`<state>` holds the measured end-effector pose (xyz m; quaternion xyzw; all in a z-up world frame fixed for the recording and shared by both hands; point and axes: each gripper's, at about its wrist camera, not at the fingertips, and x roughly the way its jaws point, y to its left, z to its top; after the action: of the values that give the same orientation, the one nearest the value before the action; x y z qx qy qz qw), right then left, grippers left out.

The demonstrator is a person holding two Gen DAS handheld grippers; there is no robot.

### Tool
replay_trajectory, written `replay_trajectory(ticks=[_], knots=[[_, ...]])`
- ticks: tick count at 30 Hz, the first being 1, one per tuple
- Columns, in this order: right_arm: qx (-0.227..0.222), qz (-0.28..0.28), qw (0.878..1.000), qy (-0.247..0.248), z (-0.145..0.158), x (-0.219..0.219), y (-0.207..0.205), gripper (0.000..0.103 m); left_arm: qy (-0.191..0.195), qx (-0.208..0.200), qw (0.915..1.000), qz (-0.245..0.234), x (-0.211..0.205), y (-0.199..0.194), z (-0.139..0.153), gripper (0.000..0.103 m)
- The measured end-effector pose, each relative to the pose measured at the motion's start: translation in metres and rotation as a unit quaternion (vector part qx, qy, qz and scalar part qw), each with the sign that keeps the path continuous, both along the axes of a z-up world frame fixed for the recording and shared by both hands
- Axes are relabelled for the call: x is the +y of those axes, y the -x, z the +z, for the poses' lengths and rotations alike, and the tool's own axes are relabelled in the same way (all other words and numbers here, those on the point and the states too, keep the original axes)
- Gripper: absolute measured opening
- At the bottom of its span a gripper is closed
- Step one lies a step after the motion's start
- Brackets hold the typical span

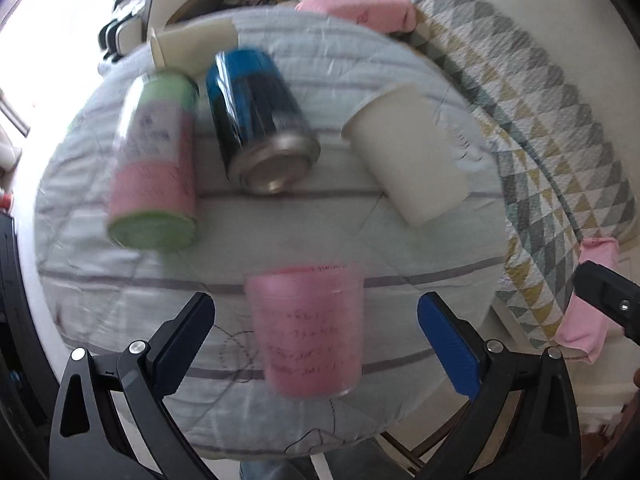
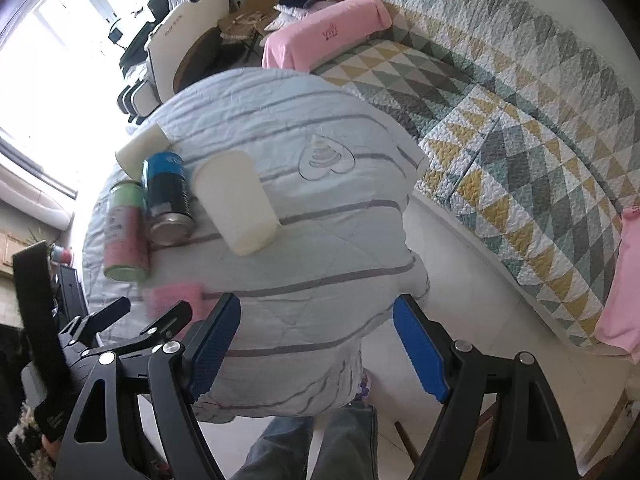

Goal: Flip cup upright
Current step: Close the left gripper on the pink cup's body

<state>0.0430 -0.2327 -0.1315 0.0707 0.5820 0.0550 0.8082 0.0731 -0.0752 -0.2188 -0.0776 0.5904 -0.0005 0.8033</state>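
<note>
On a small table covered with a pale blue quilted cloth [image 1: 360, 248], several containers are laid out. Furthest left, a green-and-pink labelled can [image 1: 154, 160] is seen lying on its side, and just beside it a blue-and-black metal can [image 1: 260, 120], also on its side. To the right of these, a cream paper cup [image 1: 408, 152] lies tipped over, its closed base towards the camera. A second cream cup [image 1: 192, 46] is partly visible at the far edge.

Nearest the left gripper [image 1: 316, 344], a translucent pink plastic cup [image 1: 306, 330] is found between the widely spread fingers, touched by neither; it is blurred, and it cannot be told for certain whether it rests mouth-down or on its side. It is judged to be the cup to be turned upright.

The cup is expected to be light, thin-walled and somewhat flexible, with a smooth, slippery surface. A hold across the mid-wall is advised, with only modest squeeze, since the wall may buckle or the cup may pop out of the pads. The soft cloth beneath may give slightly, so the cup could tip when set down.

At the right, the right gripper [image 2: 320, 344] is held apart from the cups with its blue-padded fingers spread wide and nothing between them, above the near edge of the cloth.
</note>
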Motion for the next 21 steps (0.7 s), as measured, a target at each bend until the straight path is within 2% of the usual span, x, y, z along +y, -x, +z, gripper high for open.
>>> replay_trajectory(ticks=[2,5,11,15,18,21], knots=[[0.013,0.003,1.0,-0.008,-0.011,-0.004,-0.002,0.08,0.012,0.018,0.9997,0.01,0.001,0.0,-0.015,0.064],[0.033,0.006,0.999,-0.017,-0.027,-0.007,-0.004,0.08,0.017,0.011,0.9996,0.022,0.004,0.002,-0.021,0.063],[0.039,0.013,0.999,-0.032,-0.03,-0.006,-0.005,0.08,0.012,-0.051,0.9986,0.009,0.007,0.0,0.01,0.063],[0.019,0.017,0.999,-0.031,-0.021,-0.002,-0.006,0.08,0.007,-0.129,0.9915,-0.014,0.009,-0.009,0.03,0.063],[0.005,0.018,0.999,-0.026,-0.02,0.002,-0.006,0.08,-0.003,-0.191,0.9809,-0.038,0.008,-0.016,0.03,0.063],[0.001,0.018,1.0,-0.021,-0.028,0.005,-0.003,0.08,0.01,-0.198,0.979,-0.045,0.005,-0.015,0.011,0.063]])
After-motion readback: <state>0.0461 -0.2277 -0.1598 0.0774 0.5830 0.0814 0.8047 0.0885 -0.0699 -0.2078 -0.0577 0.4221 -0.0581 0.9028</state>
